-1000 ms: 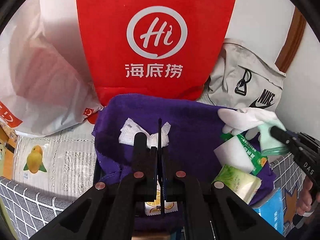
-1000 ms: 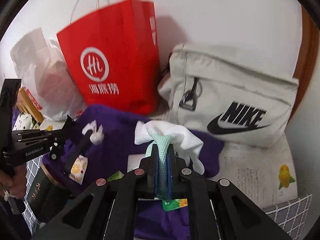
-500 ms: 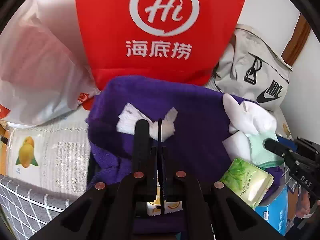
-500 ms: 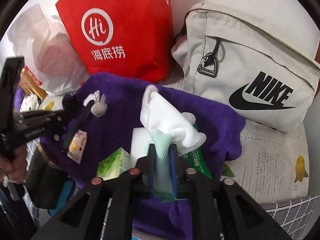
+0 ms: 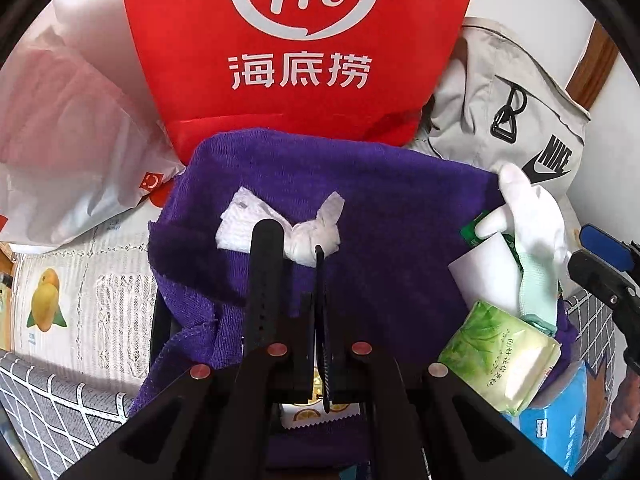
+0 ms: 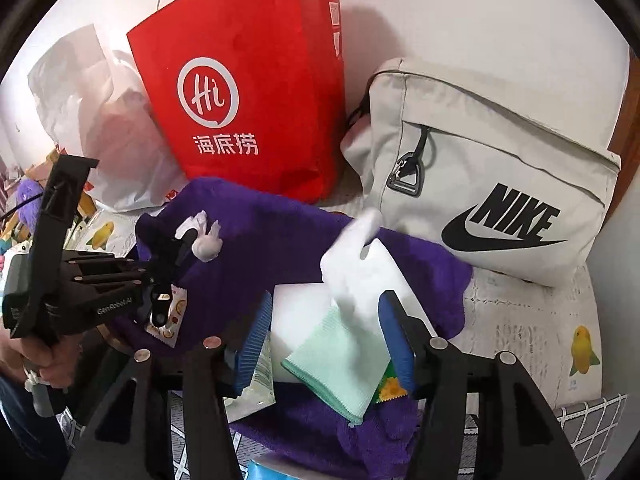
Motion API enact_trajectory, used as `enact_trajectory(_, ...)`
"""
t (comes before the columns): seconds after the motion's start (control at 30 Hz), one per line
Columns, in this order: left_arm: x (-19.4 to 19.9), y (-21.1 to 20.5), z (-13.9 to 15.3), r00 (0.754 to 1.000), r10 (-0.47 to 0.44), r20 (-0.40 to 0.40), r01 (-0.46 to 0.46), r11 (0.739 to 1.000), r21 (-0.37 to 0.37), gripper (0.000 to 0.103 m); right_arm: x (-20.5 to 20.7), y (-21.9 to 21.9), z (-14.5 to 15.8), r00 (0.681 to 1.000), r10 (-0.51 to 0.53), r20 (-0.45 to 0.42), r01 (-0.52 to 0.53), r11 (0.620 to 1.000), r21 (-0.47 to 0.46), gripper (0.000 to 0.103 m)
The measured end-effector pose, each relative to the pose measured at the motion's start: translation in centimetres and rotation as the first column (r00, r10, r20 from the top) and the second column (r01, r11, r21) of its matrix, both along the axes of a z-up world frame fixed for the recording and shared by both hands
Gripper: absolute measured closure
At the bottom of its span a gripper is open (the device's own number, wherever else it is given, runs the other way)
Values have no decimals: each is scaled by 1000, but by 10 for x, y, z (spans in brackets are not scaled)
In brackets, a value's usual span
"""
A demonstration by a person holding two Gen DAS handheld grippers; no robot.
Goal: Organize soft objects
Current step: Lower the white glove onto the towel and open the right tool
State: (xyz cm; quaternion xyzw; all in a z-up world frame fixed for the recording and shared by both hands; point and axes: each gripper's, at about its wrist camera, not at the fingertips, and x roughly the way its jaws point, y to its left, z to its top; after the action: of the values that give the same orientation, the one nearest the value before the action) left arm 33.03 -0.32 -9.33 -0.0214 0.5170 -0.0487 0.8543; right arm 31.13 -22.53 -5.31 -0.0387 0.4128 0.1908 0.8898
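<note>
A purple towel [image 5: 360, 200] covers a box, also in the right wrist view [image 6: 248, 220]. My left gripper [image 5: 292, 248] is shut on a crumpled white tissue [image 5: 312, 236] over the towel; it also shows in the right wrist view [image 6: 206, 242]. My right gripper [image 6: 326, 320] is open. A white glove with a mint-green cuff [image 6: 344, 352] lies loose between its blue pads [image 6: 394, 340], on a white packet [image 6: 300, 320]. The glove also shows at the right of the left wrist view [image 5: 532, 220].
A red Hi paper bag [image 5: 296, 40] and a grey Nike bag [image 6: 500, 184] stand behind the towel. A white plastic bag [image 5: 60, 152] is at the left. A green tissue pack [image 5: 500, 356] and a blue box [image 5: 556, 424] lie at the right. A fruit-print cloth [image 5: 80, 304] covers the table.
My right gripper has opened and let go of the glove, which now lies on the white packet. My left gripper, still holding the tissue, has moved closer to the towel and red bag.
</note>
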Motion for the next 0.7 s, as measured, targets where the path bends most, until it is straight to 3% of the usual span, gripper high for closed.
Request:
enact_trajectory(0.23, 0, -3, -3, 1000, 9, -13, -8, 1000, 21, 96, -3, 1, 3, 1000, -11, 12, 11, 1000, 9, 48)
enact_trajectory(0.4, -1, -7, 2, 1000, 16, -5, -16, 999, 37, 77, -6, 3, 4, 1000, -5, 16, 5, 1000, 9, 48)
enact_trajectory(0.53, -6, -9, 9, 1000, 18, 6, -18, 999, 51, 76, -9, 6, 7, 999, -13, 30, 13, 1000, -12, 48)
enact_trajectory(0.7, -13, -10, 22, 999, 26, 31, -28, 997, 77, 63, -13, 11, 9, 1000, -16, 26, 17, 1000, -26, 48)
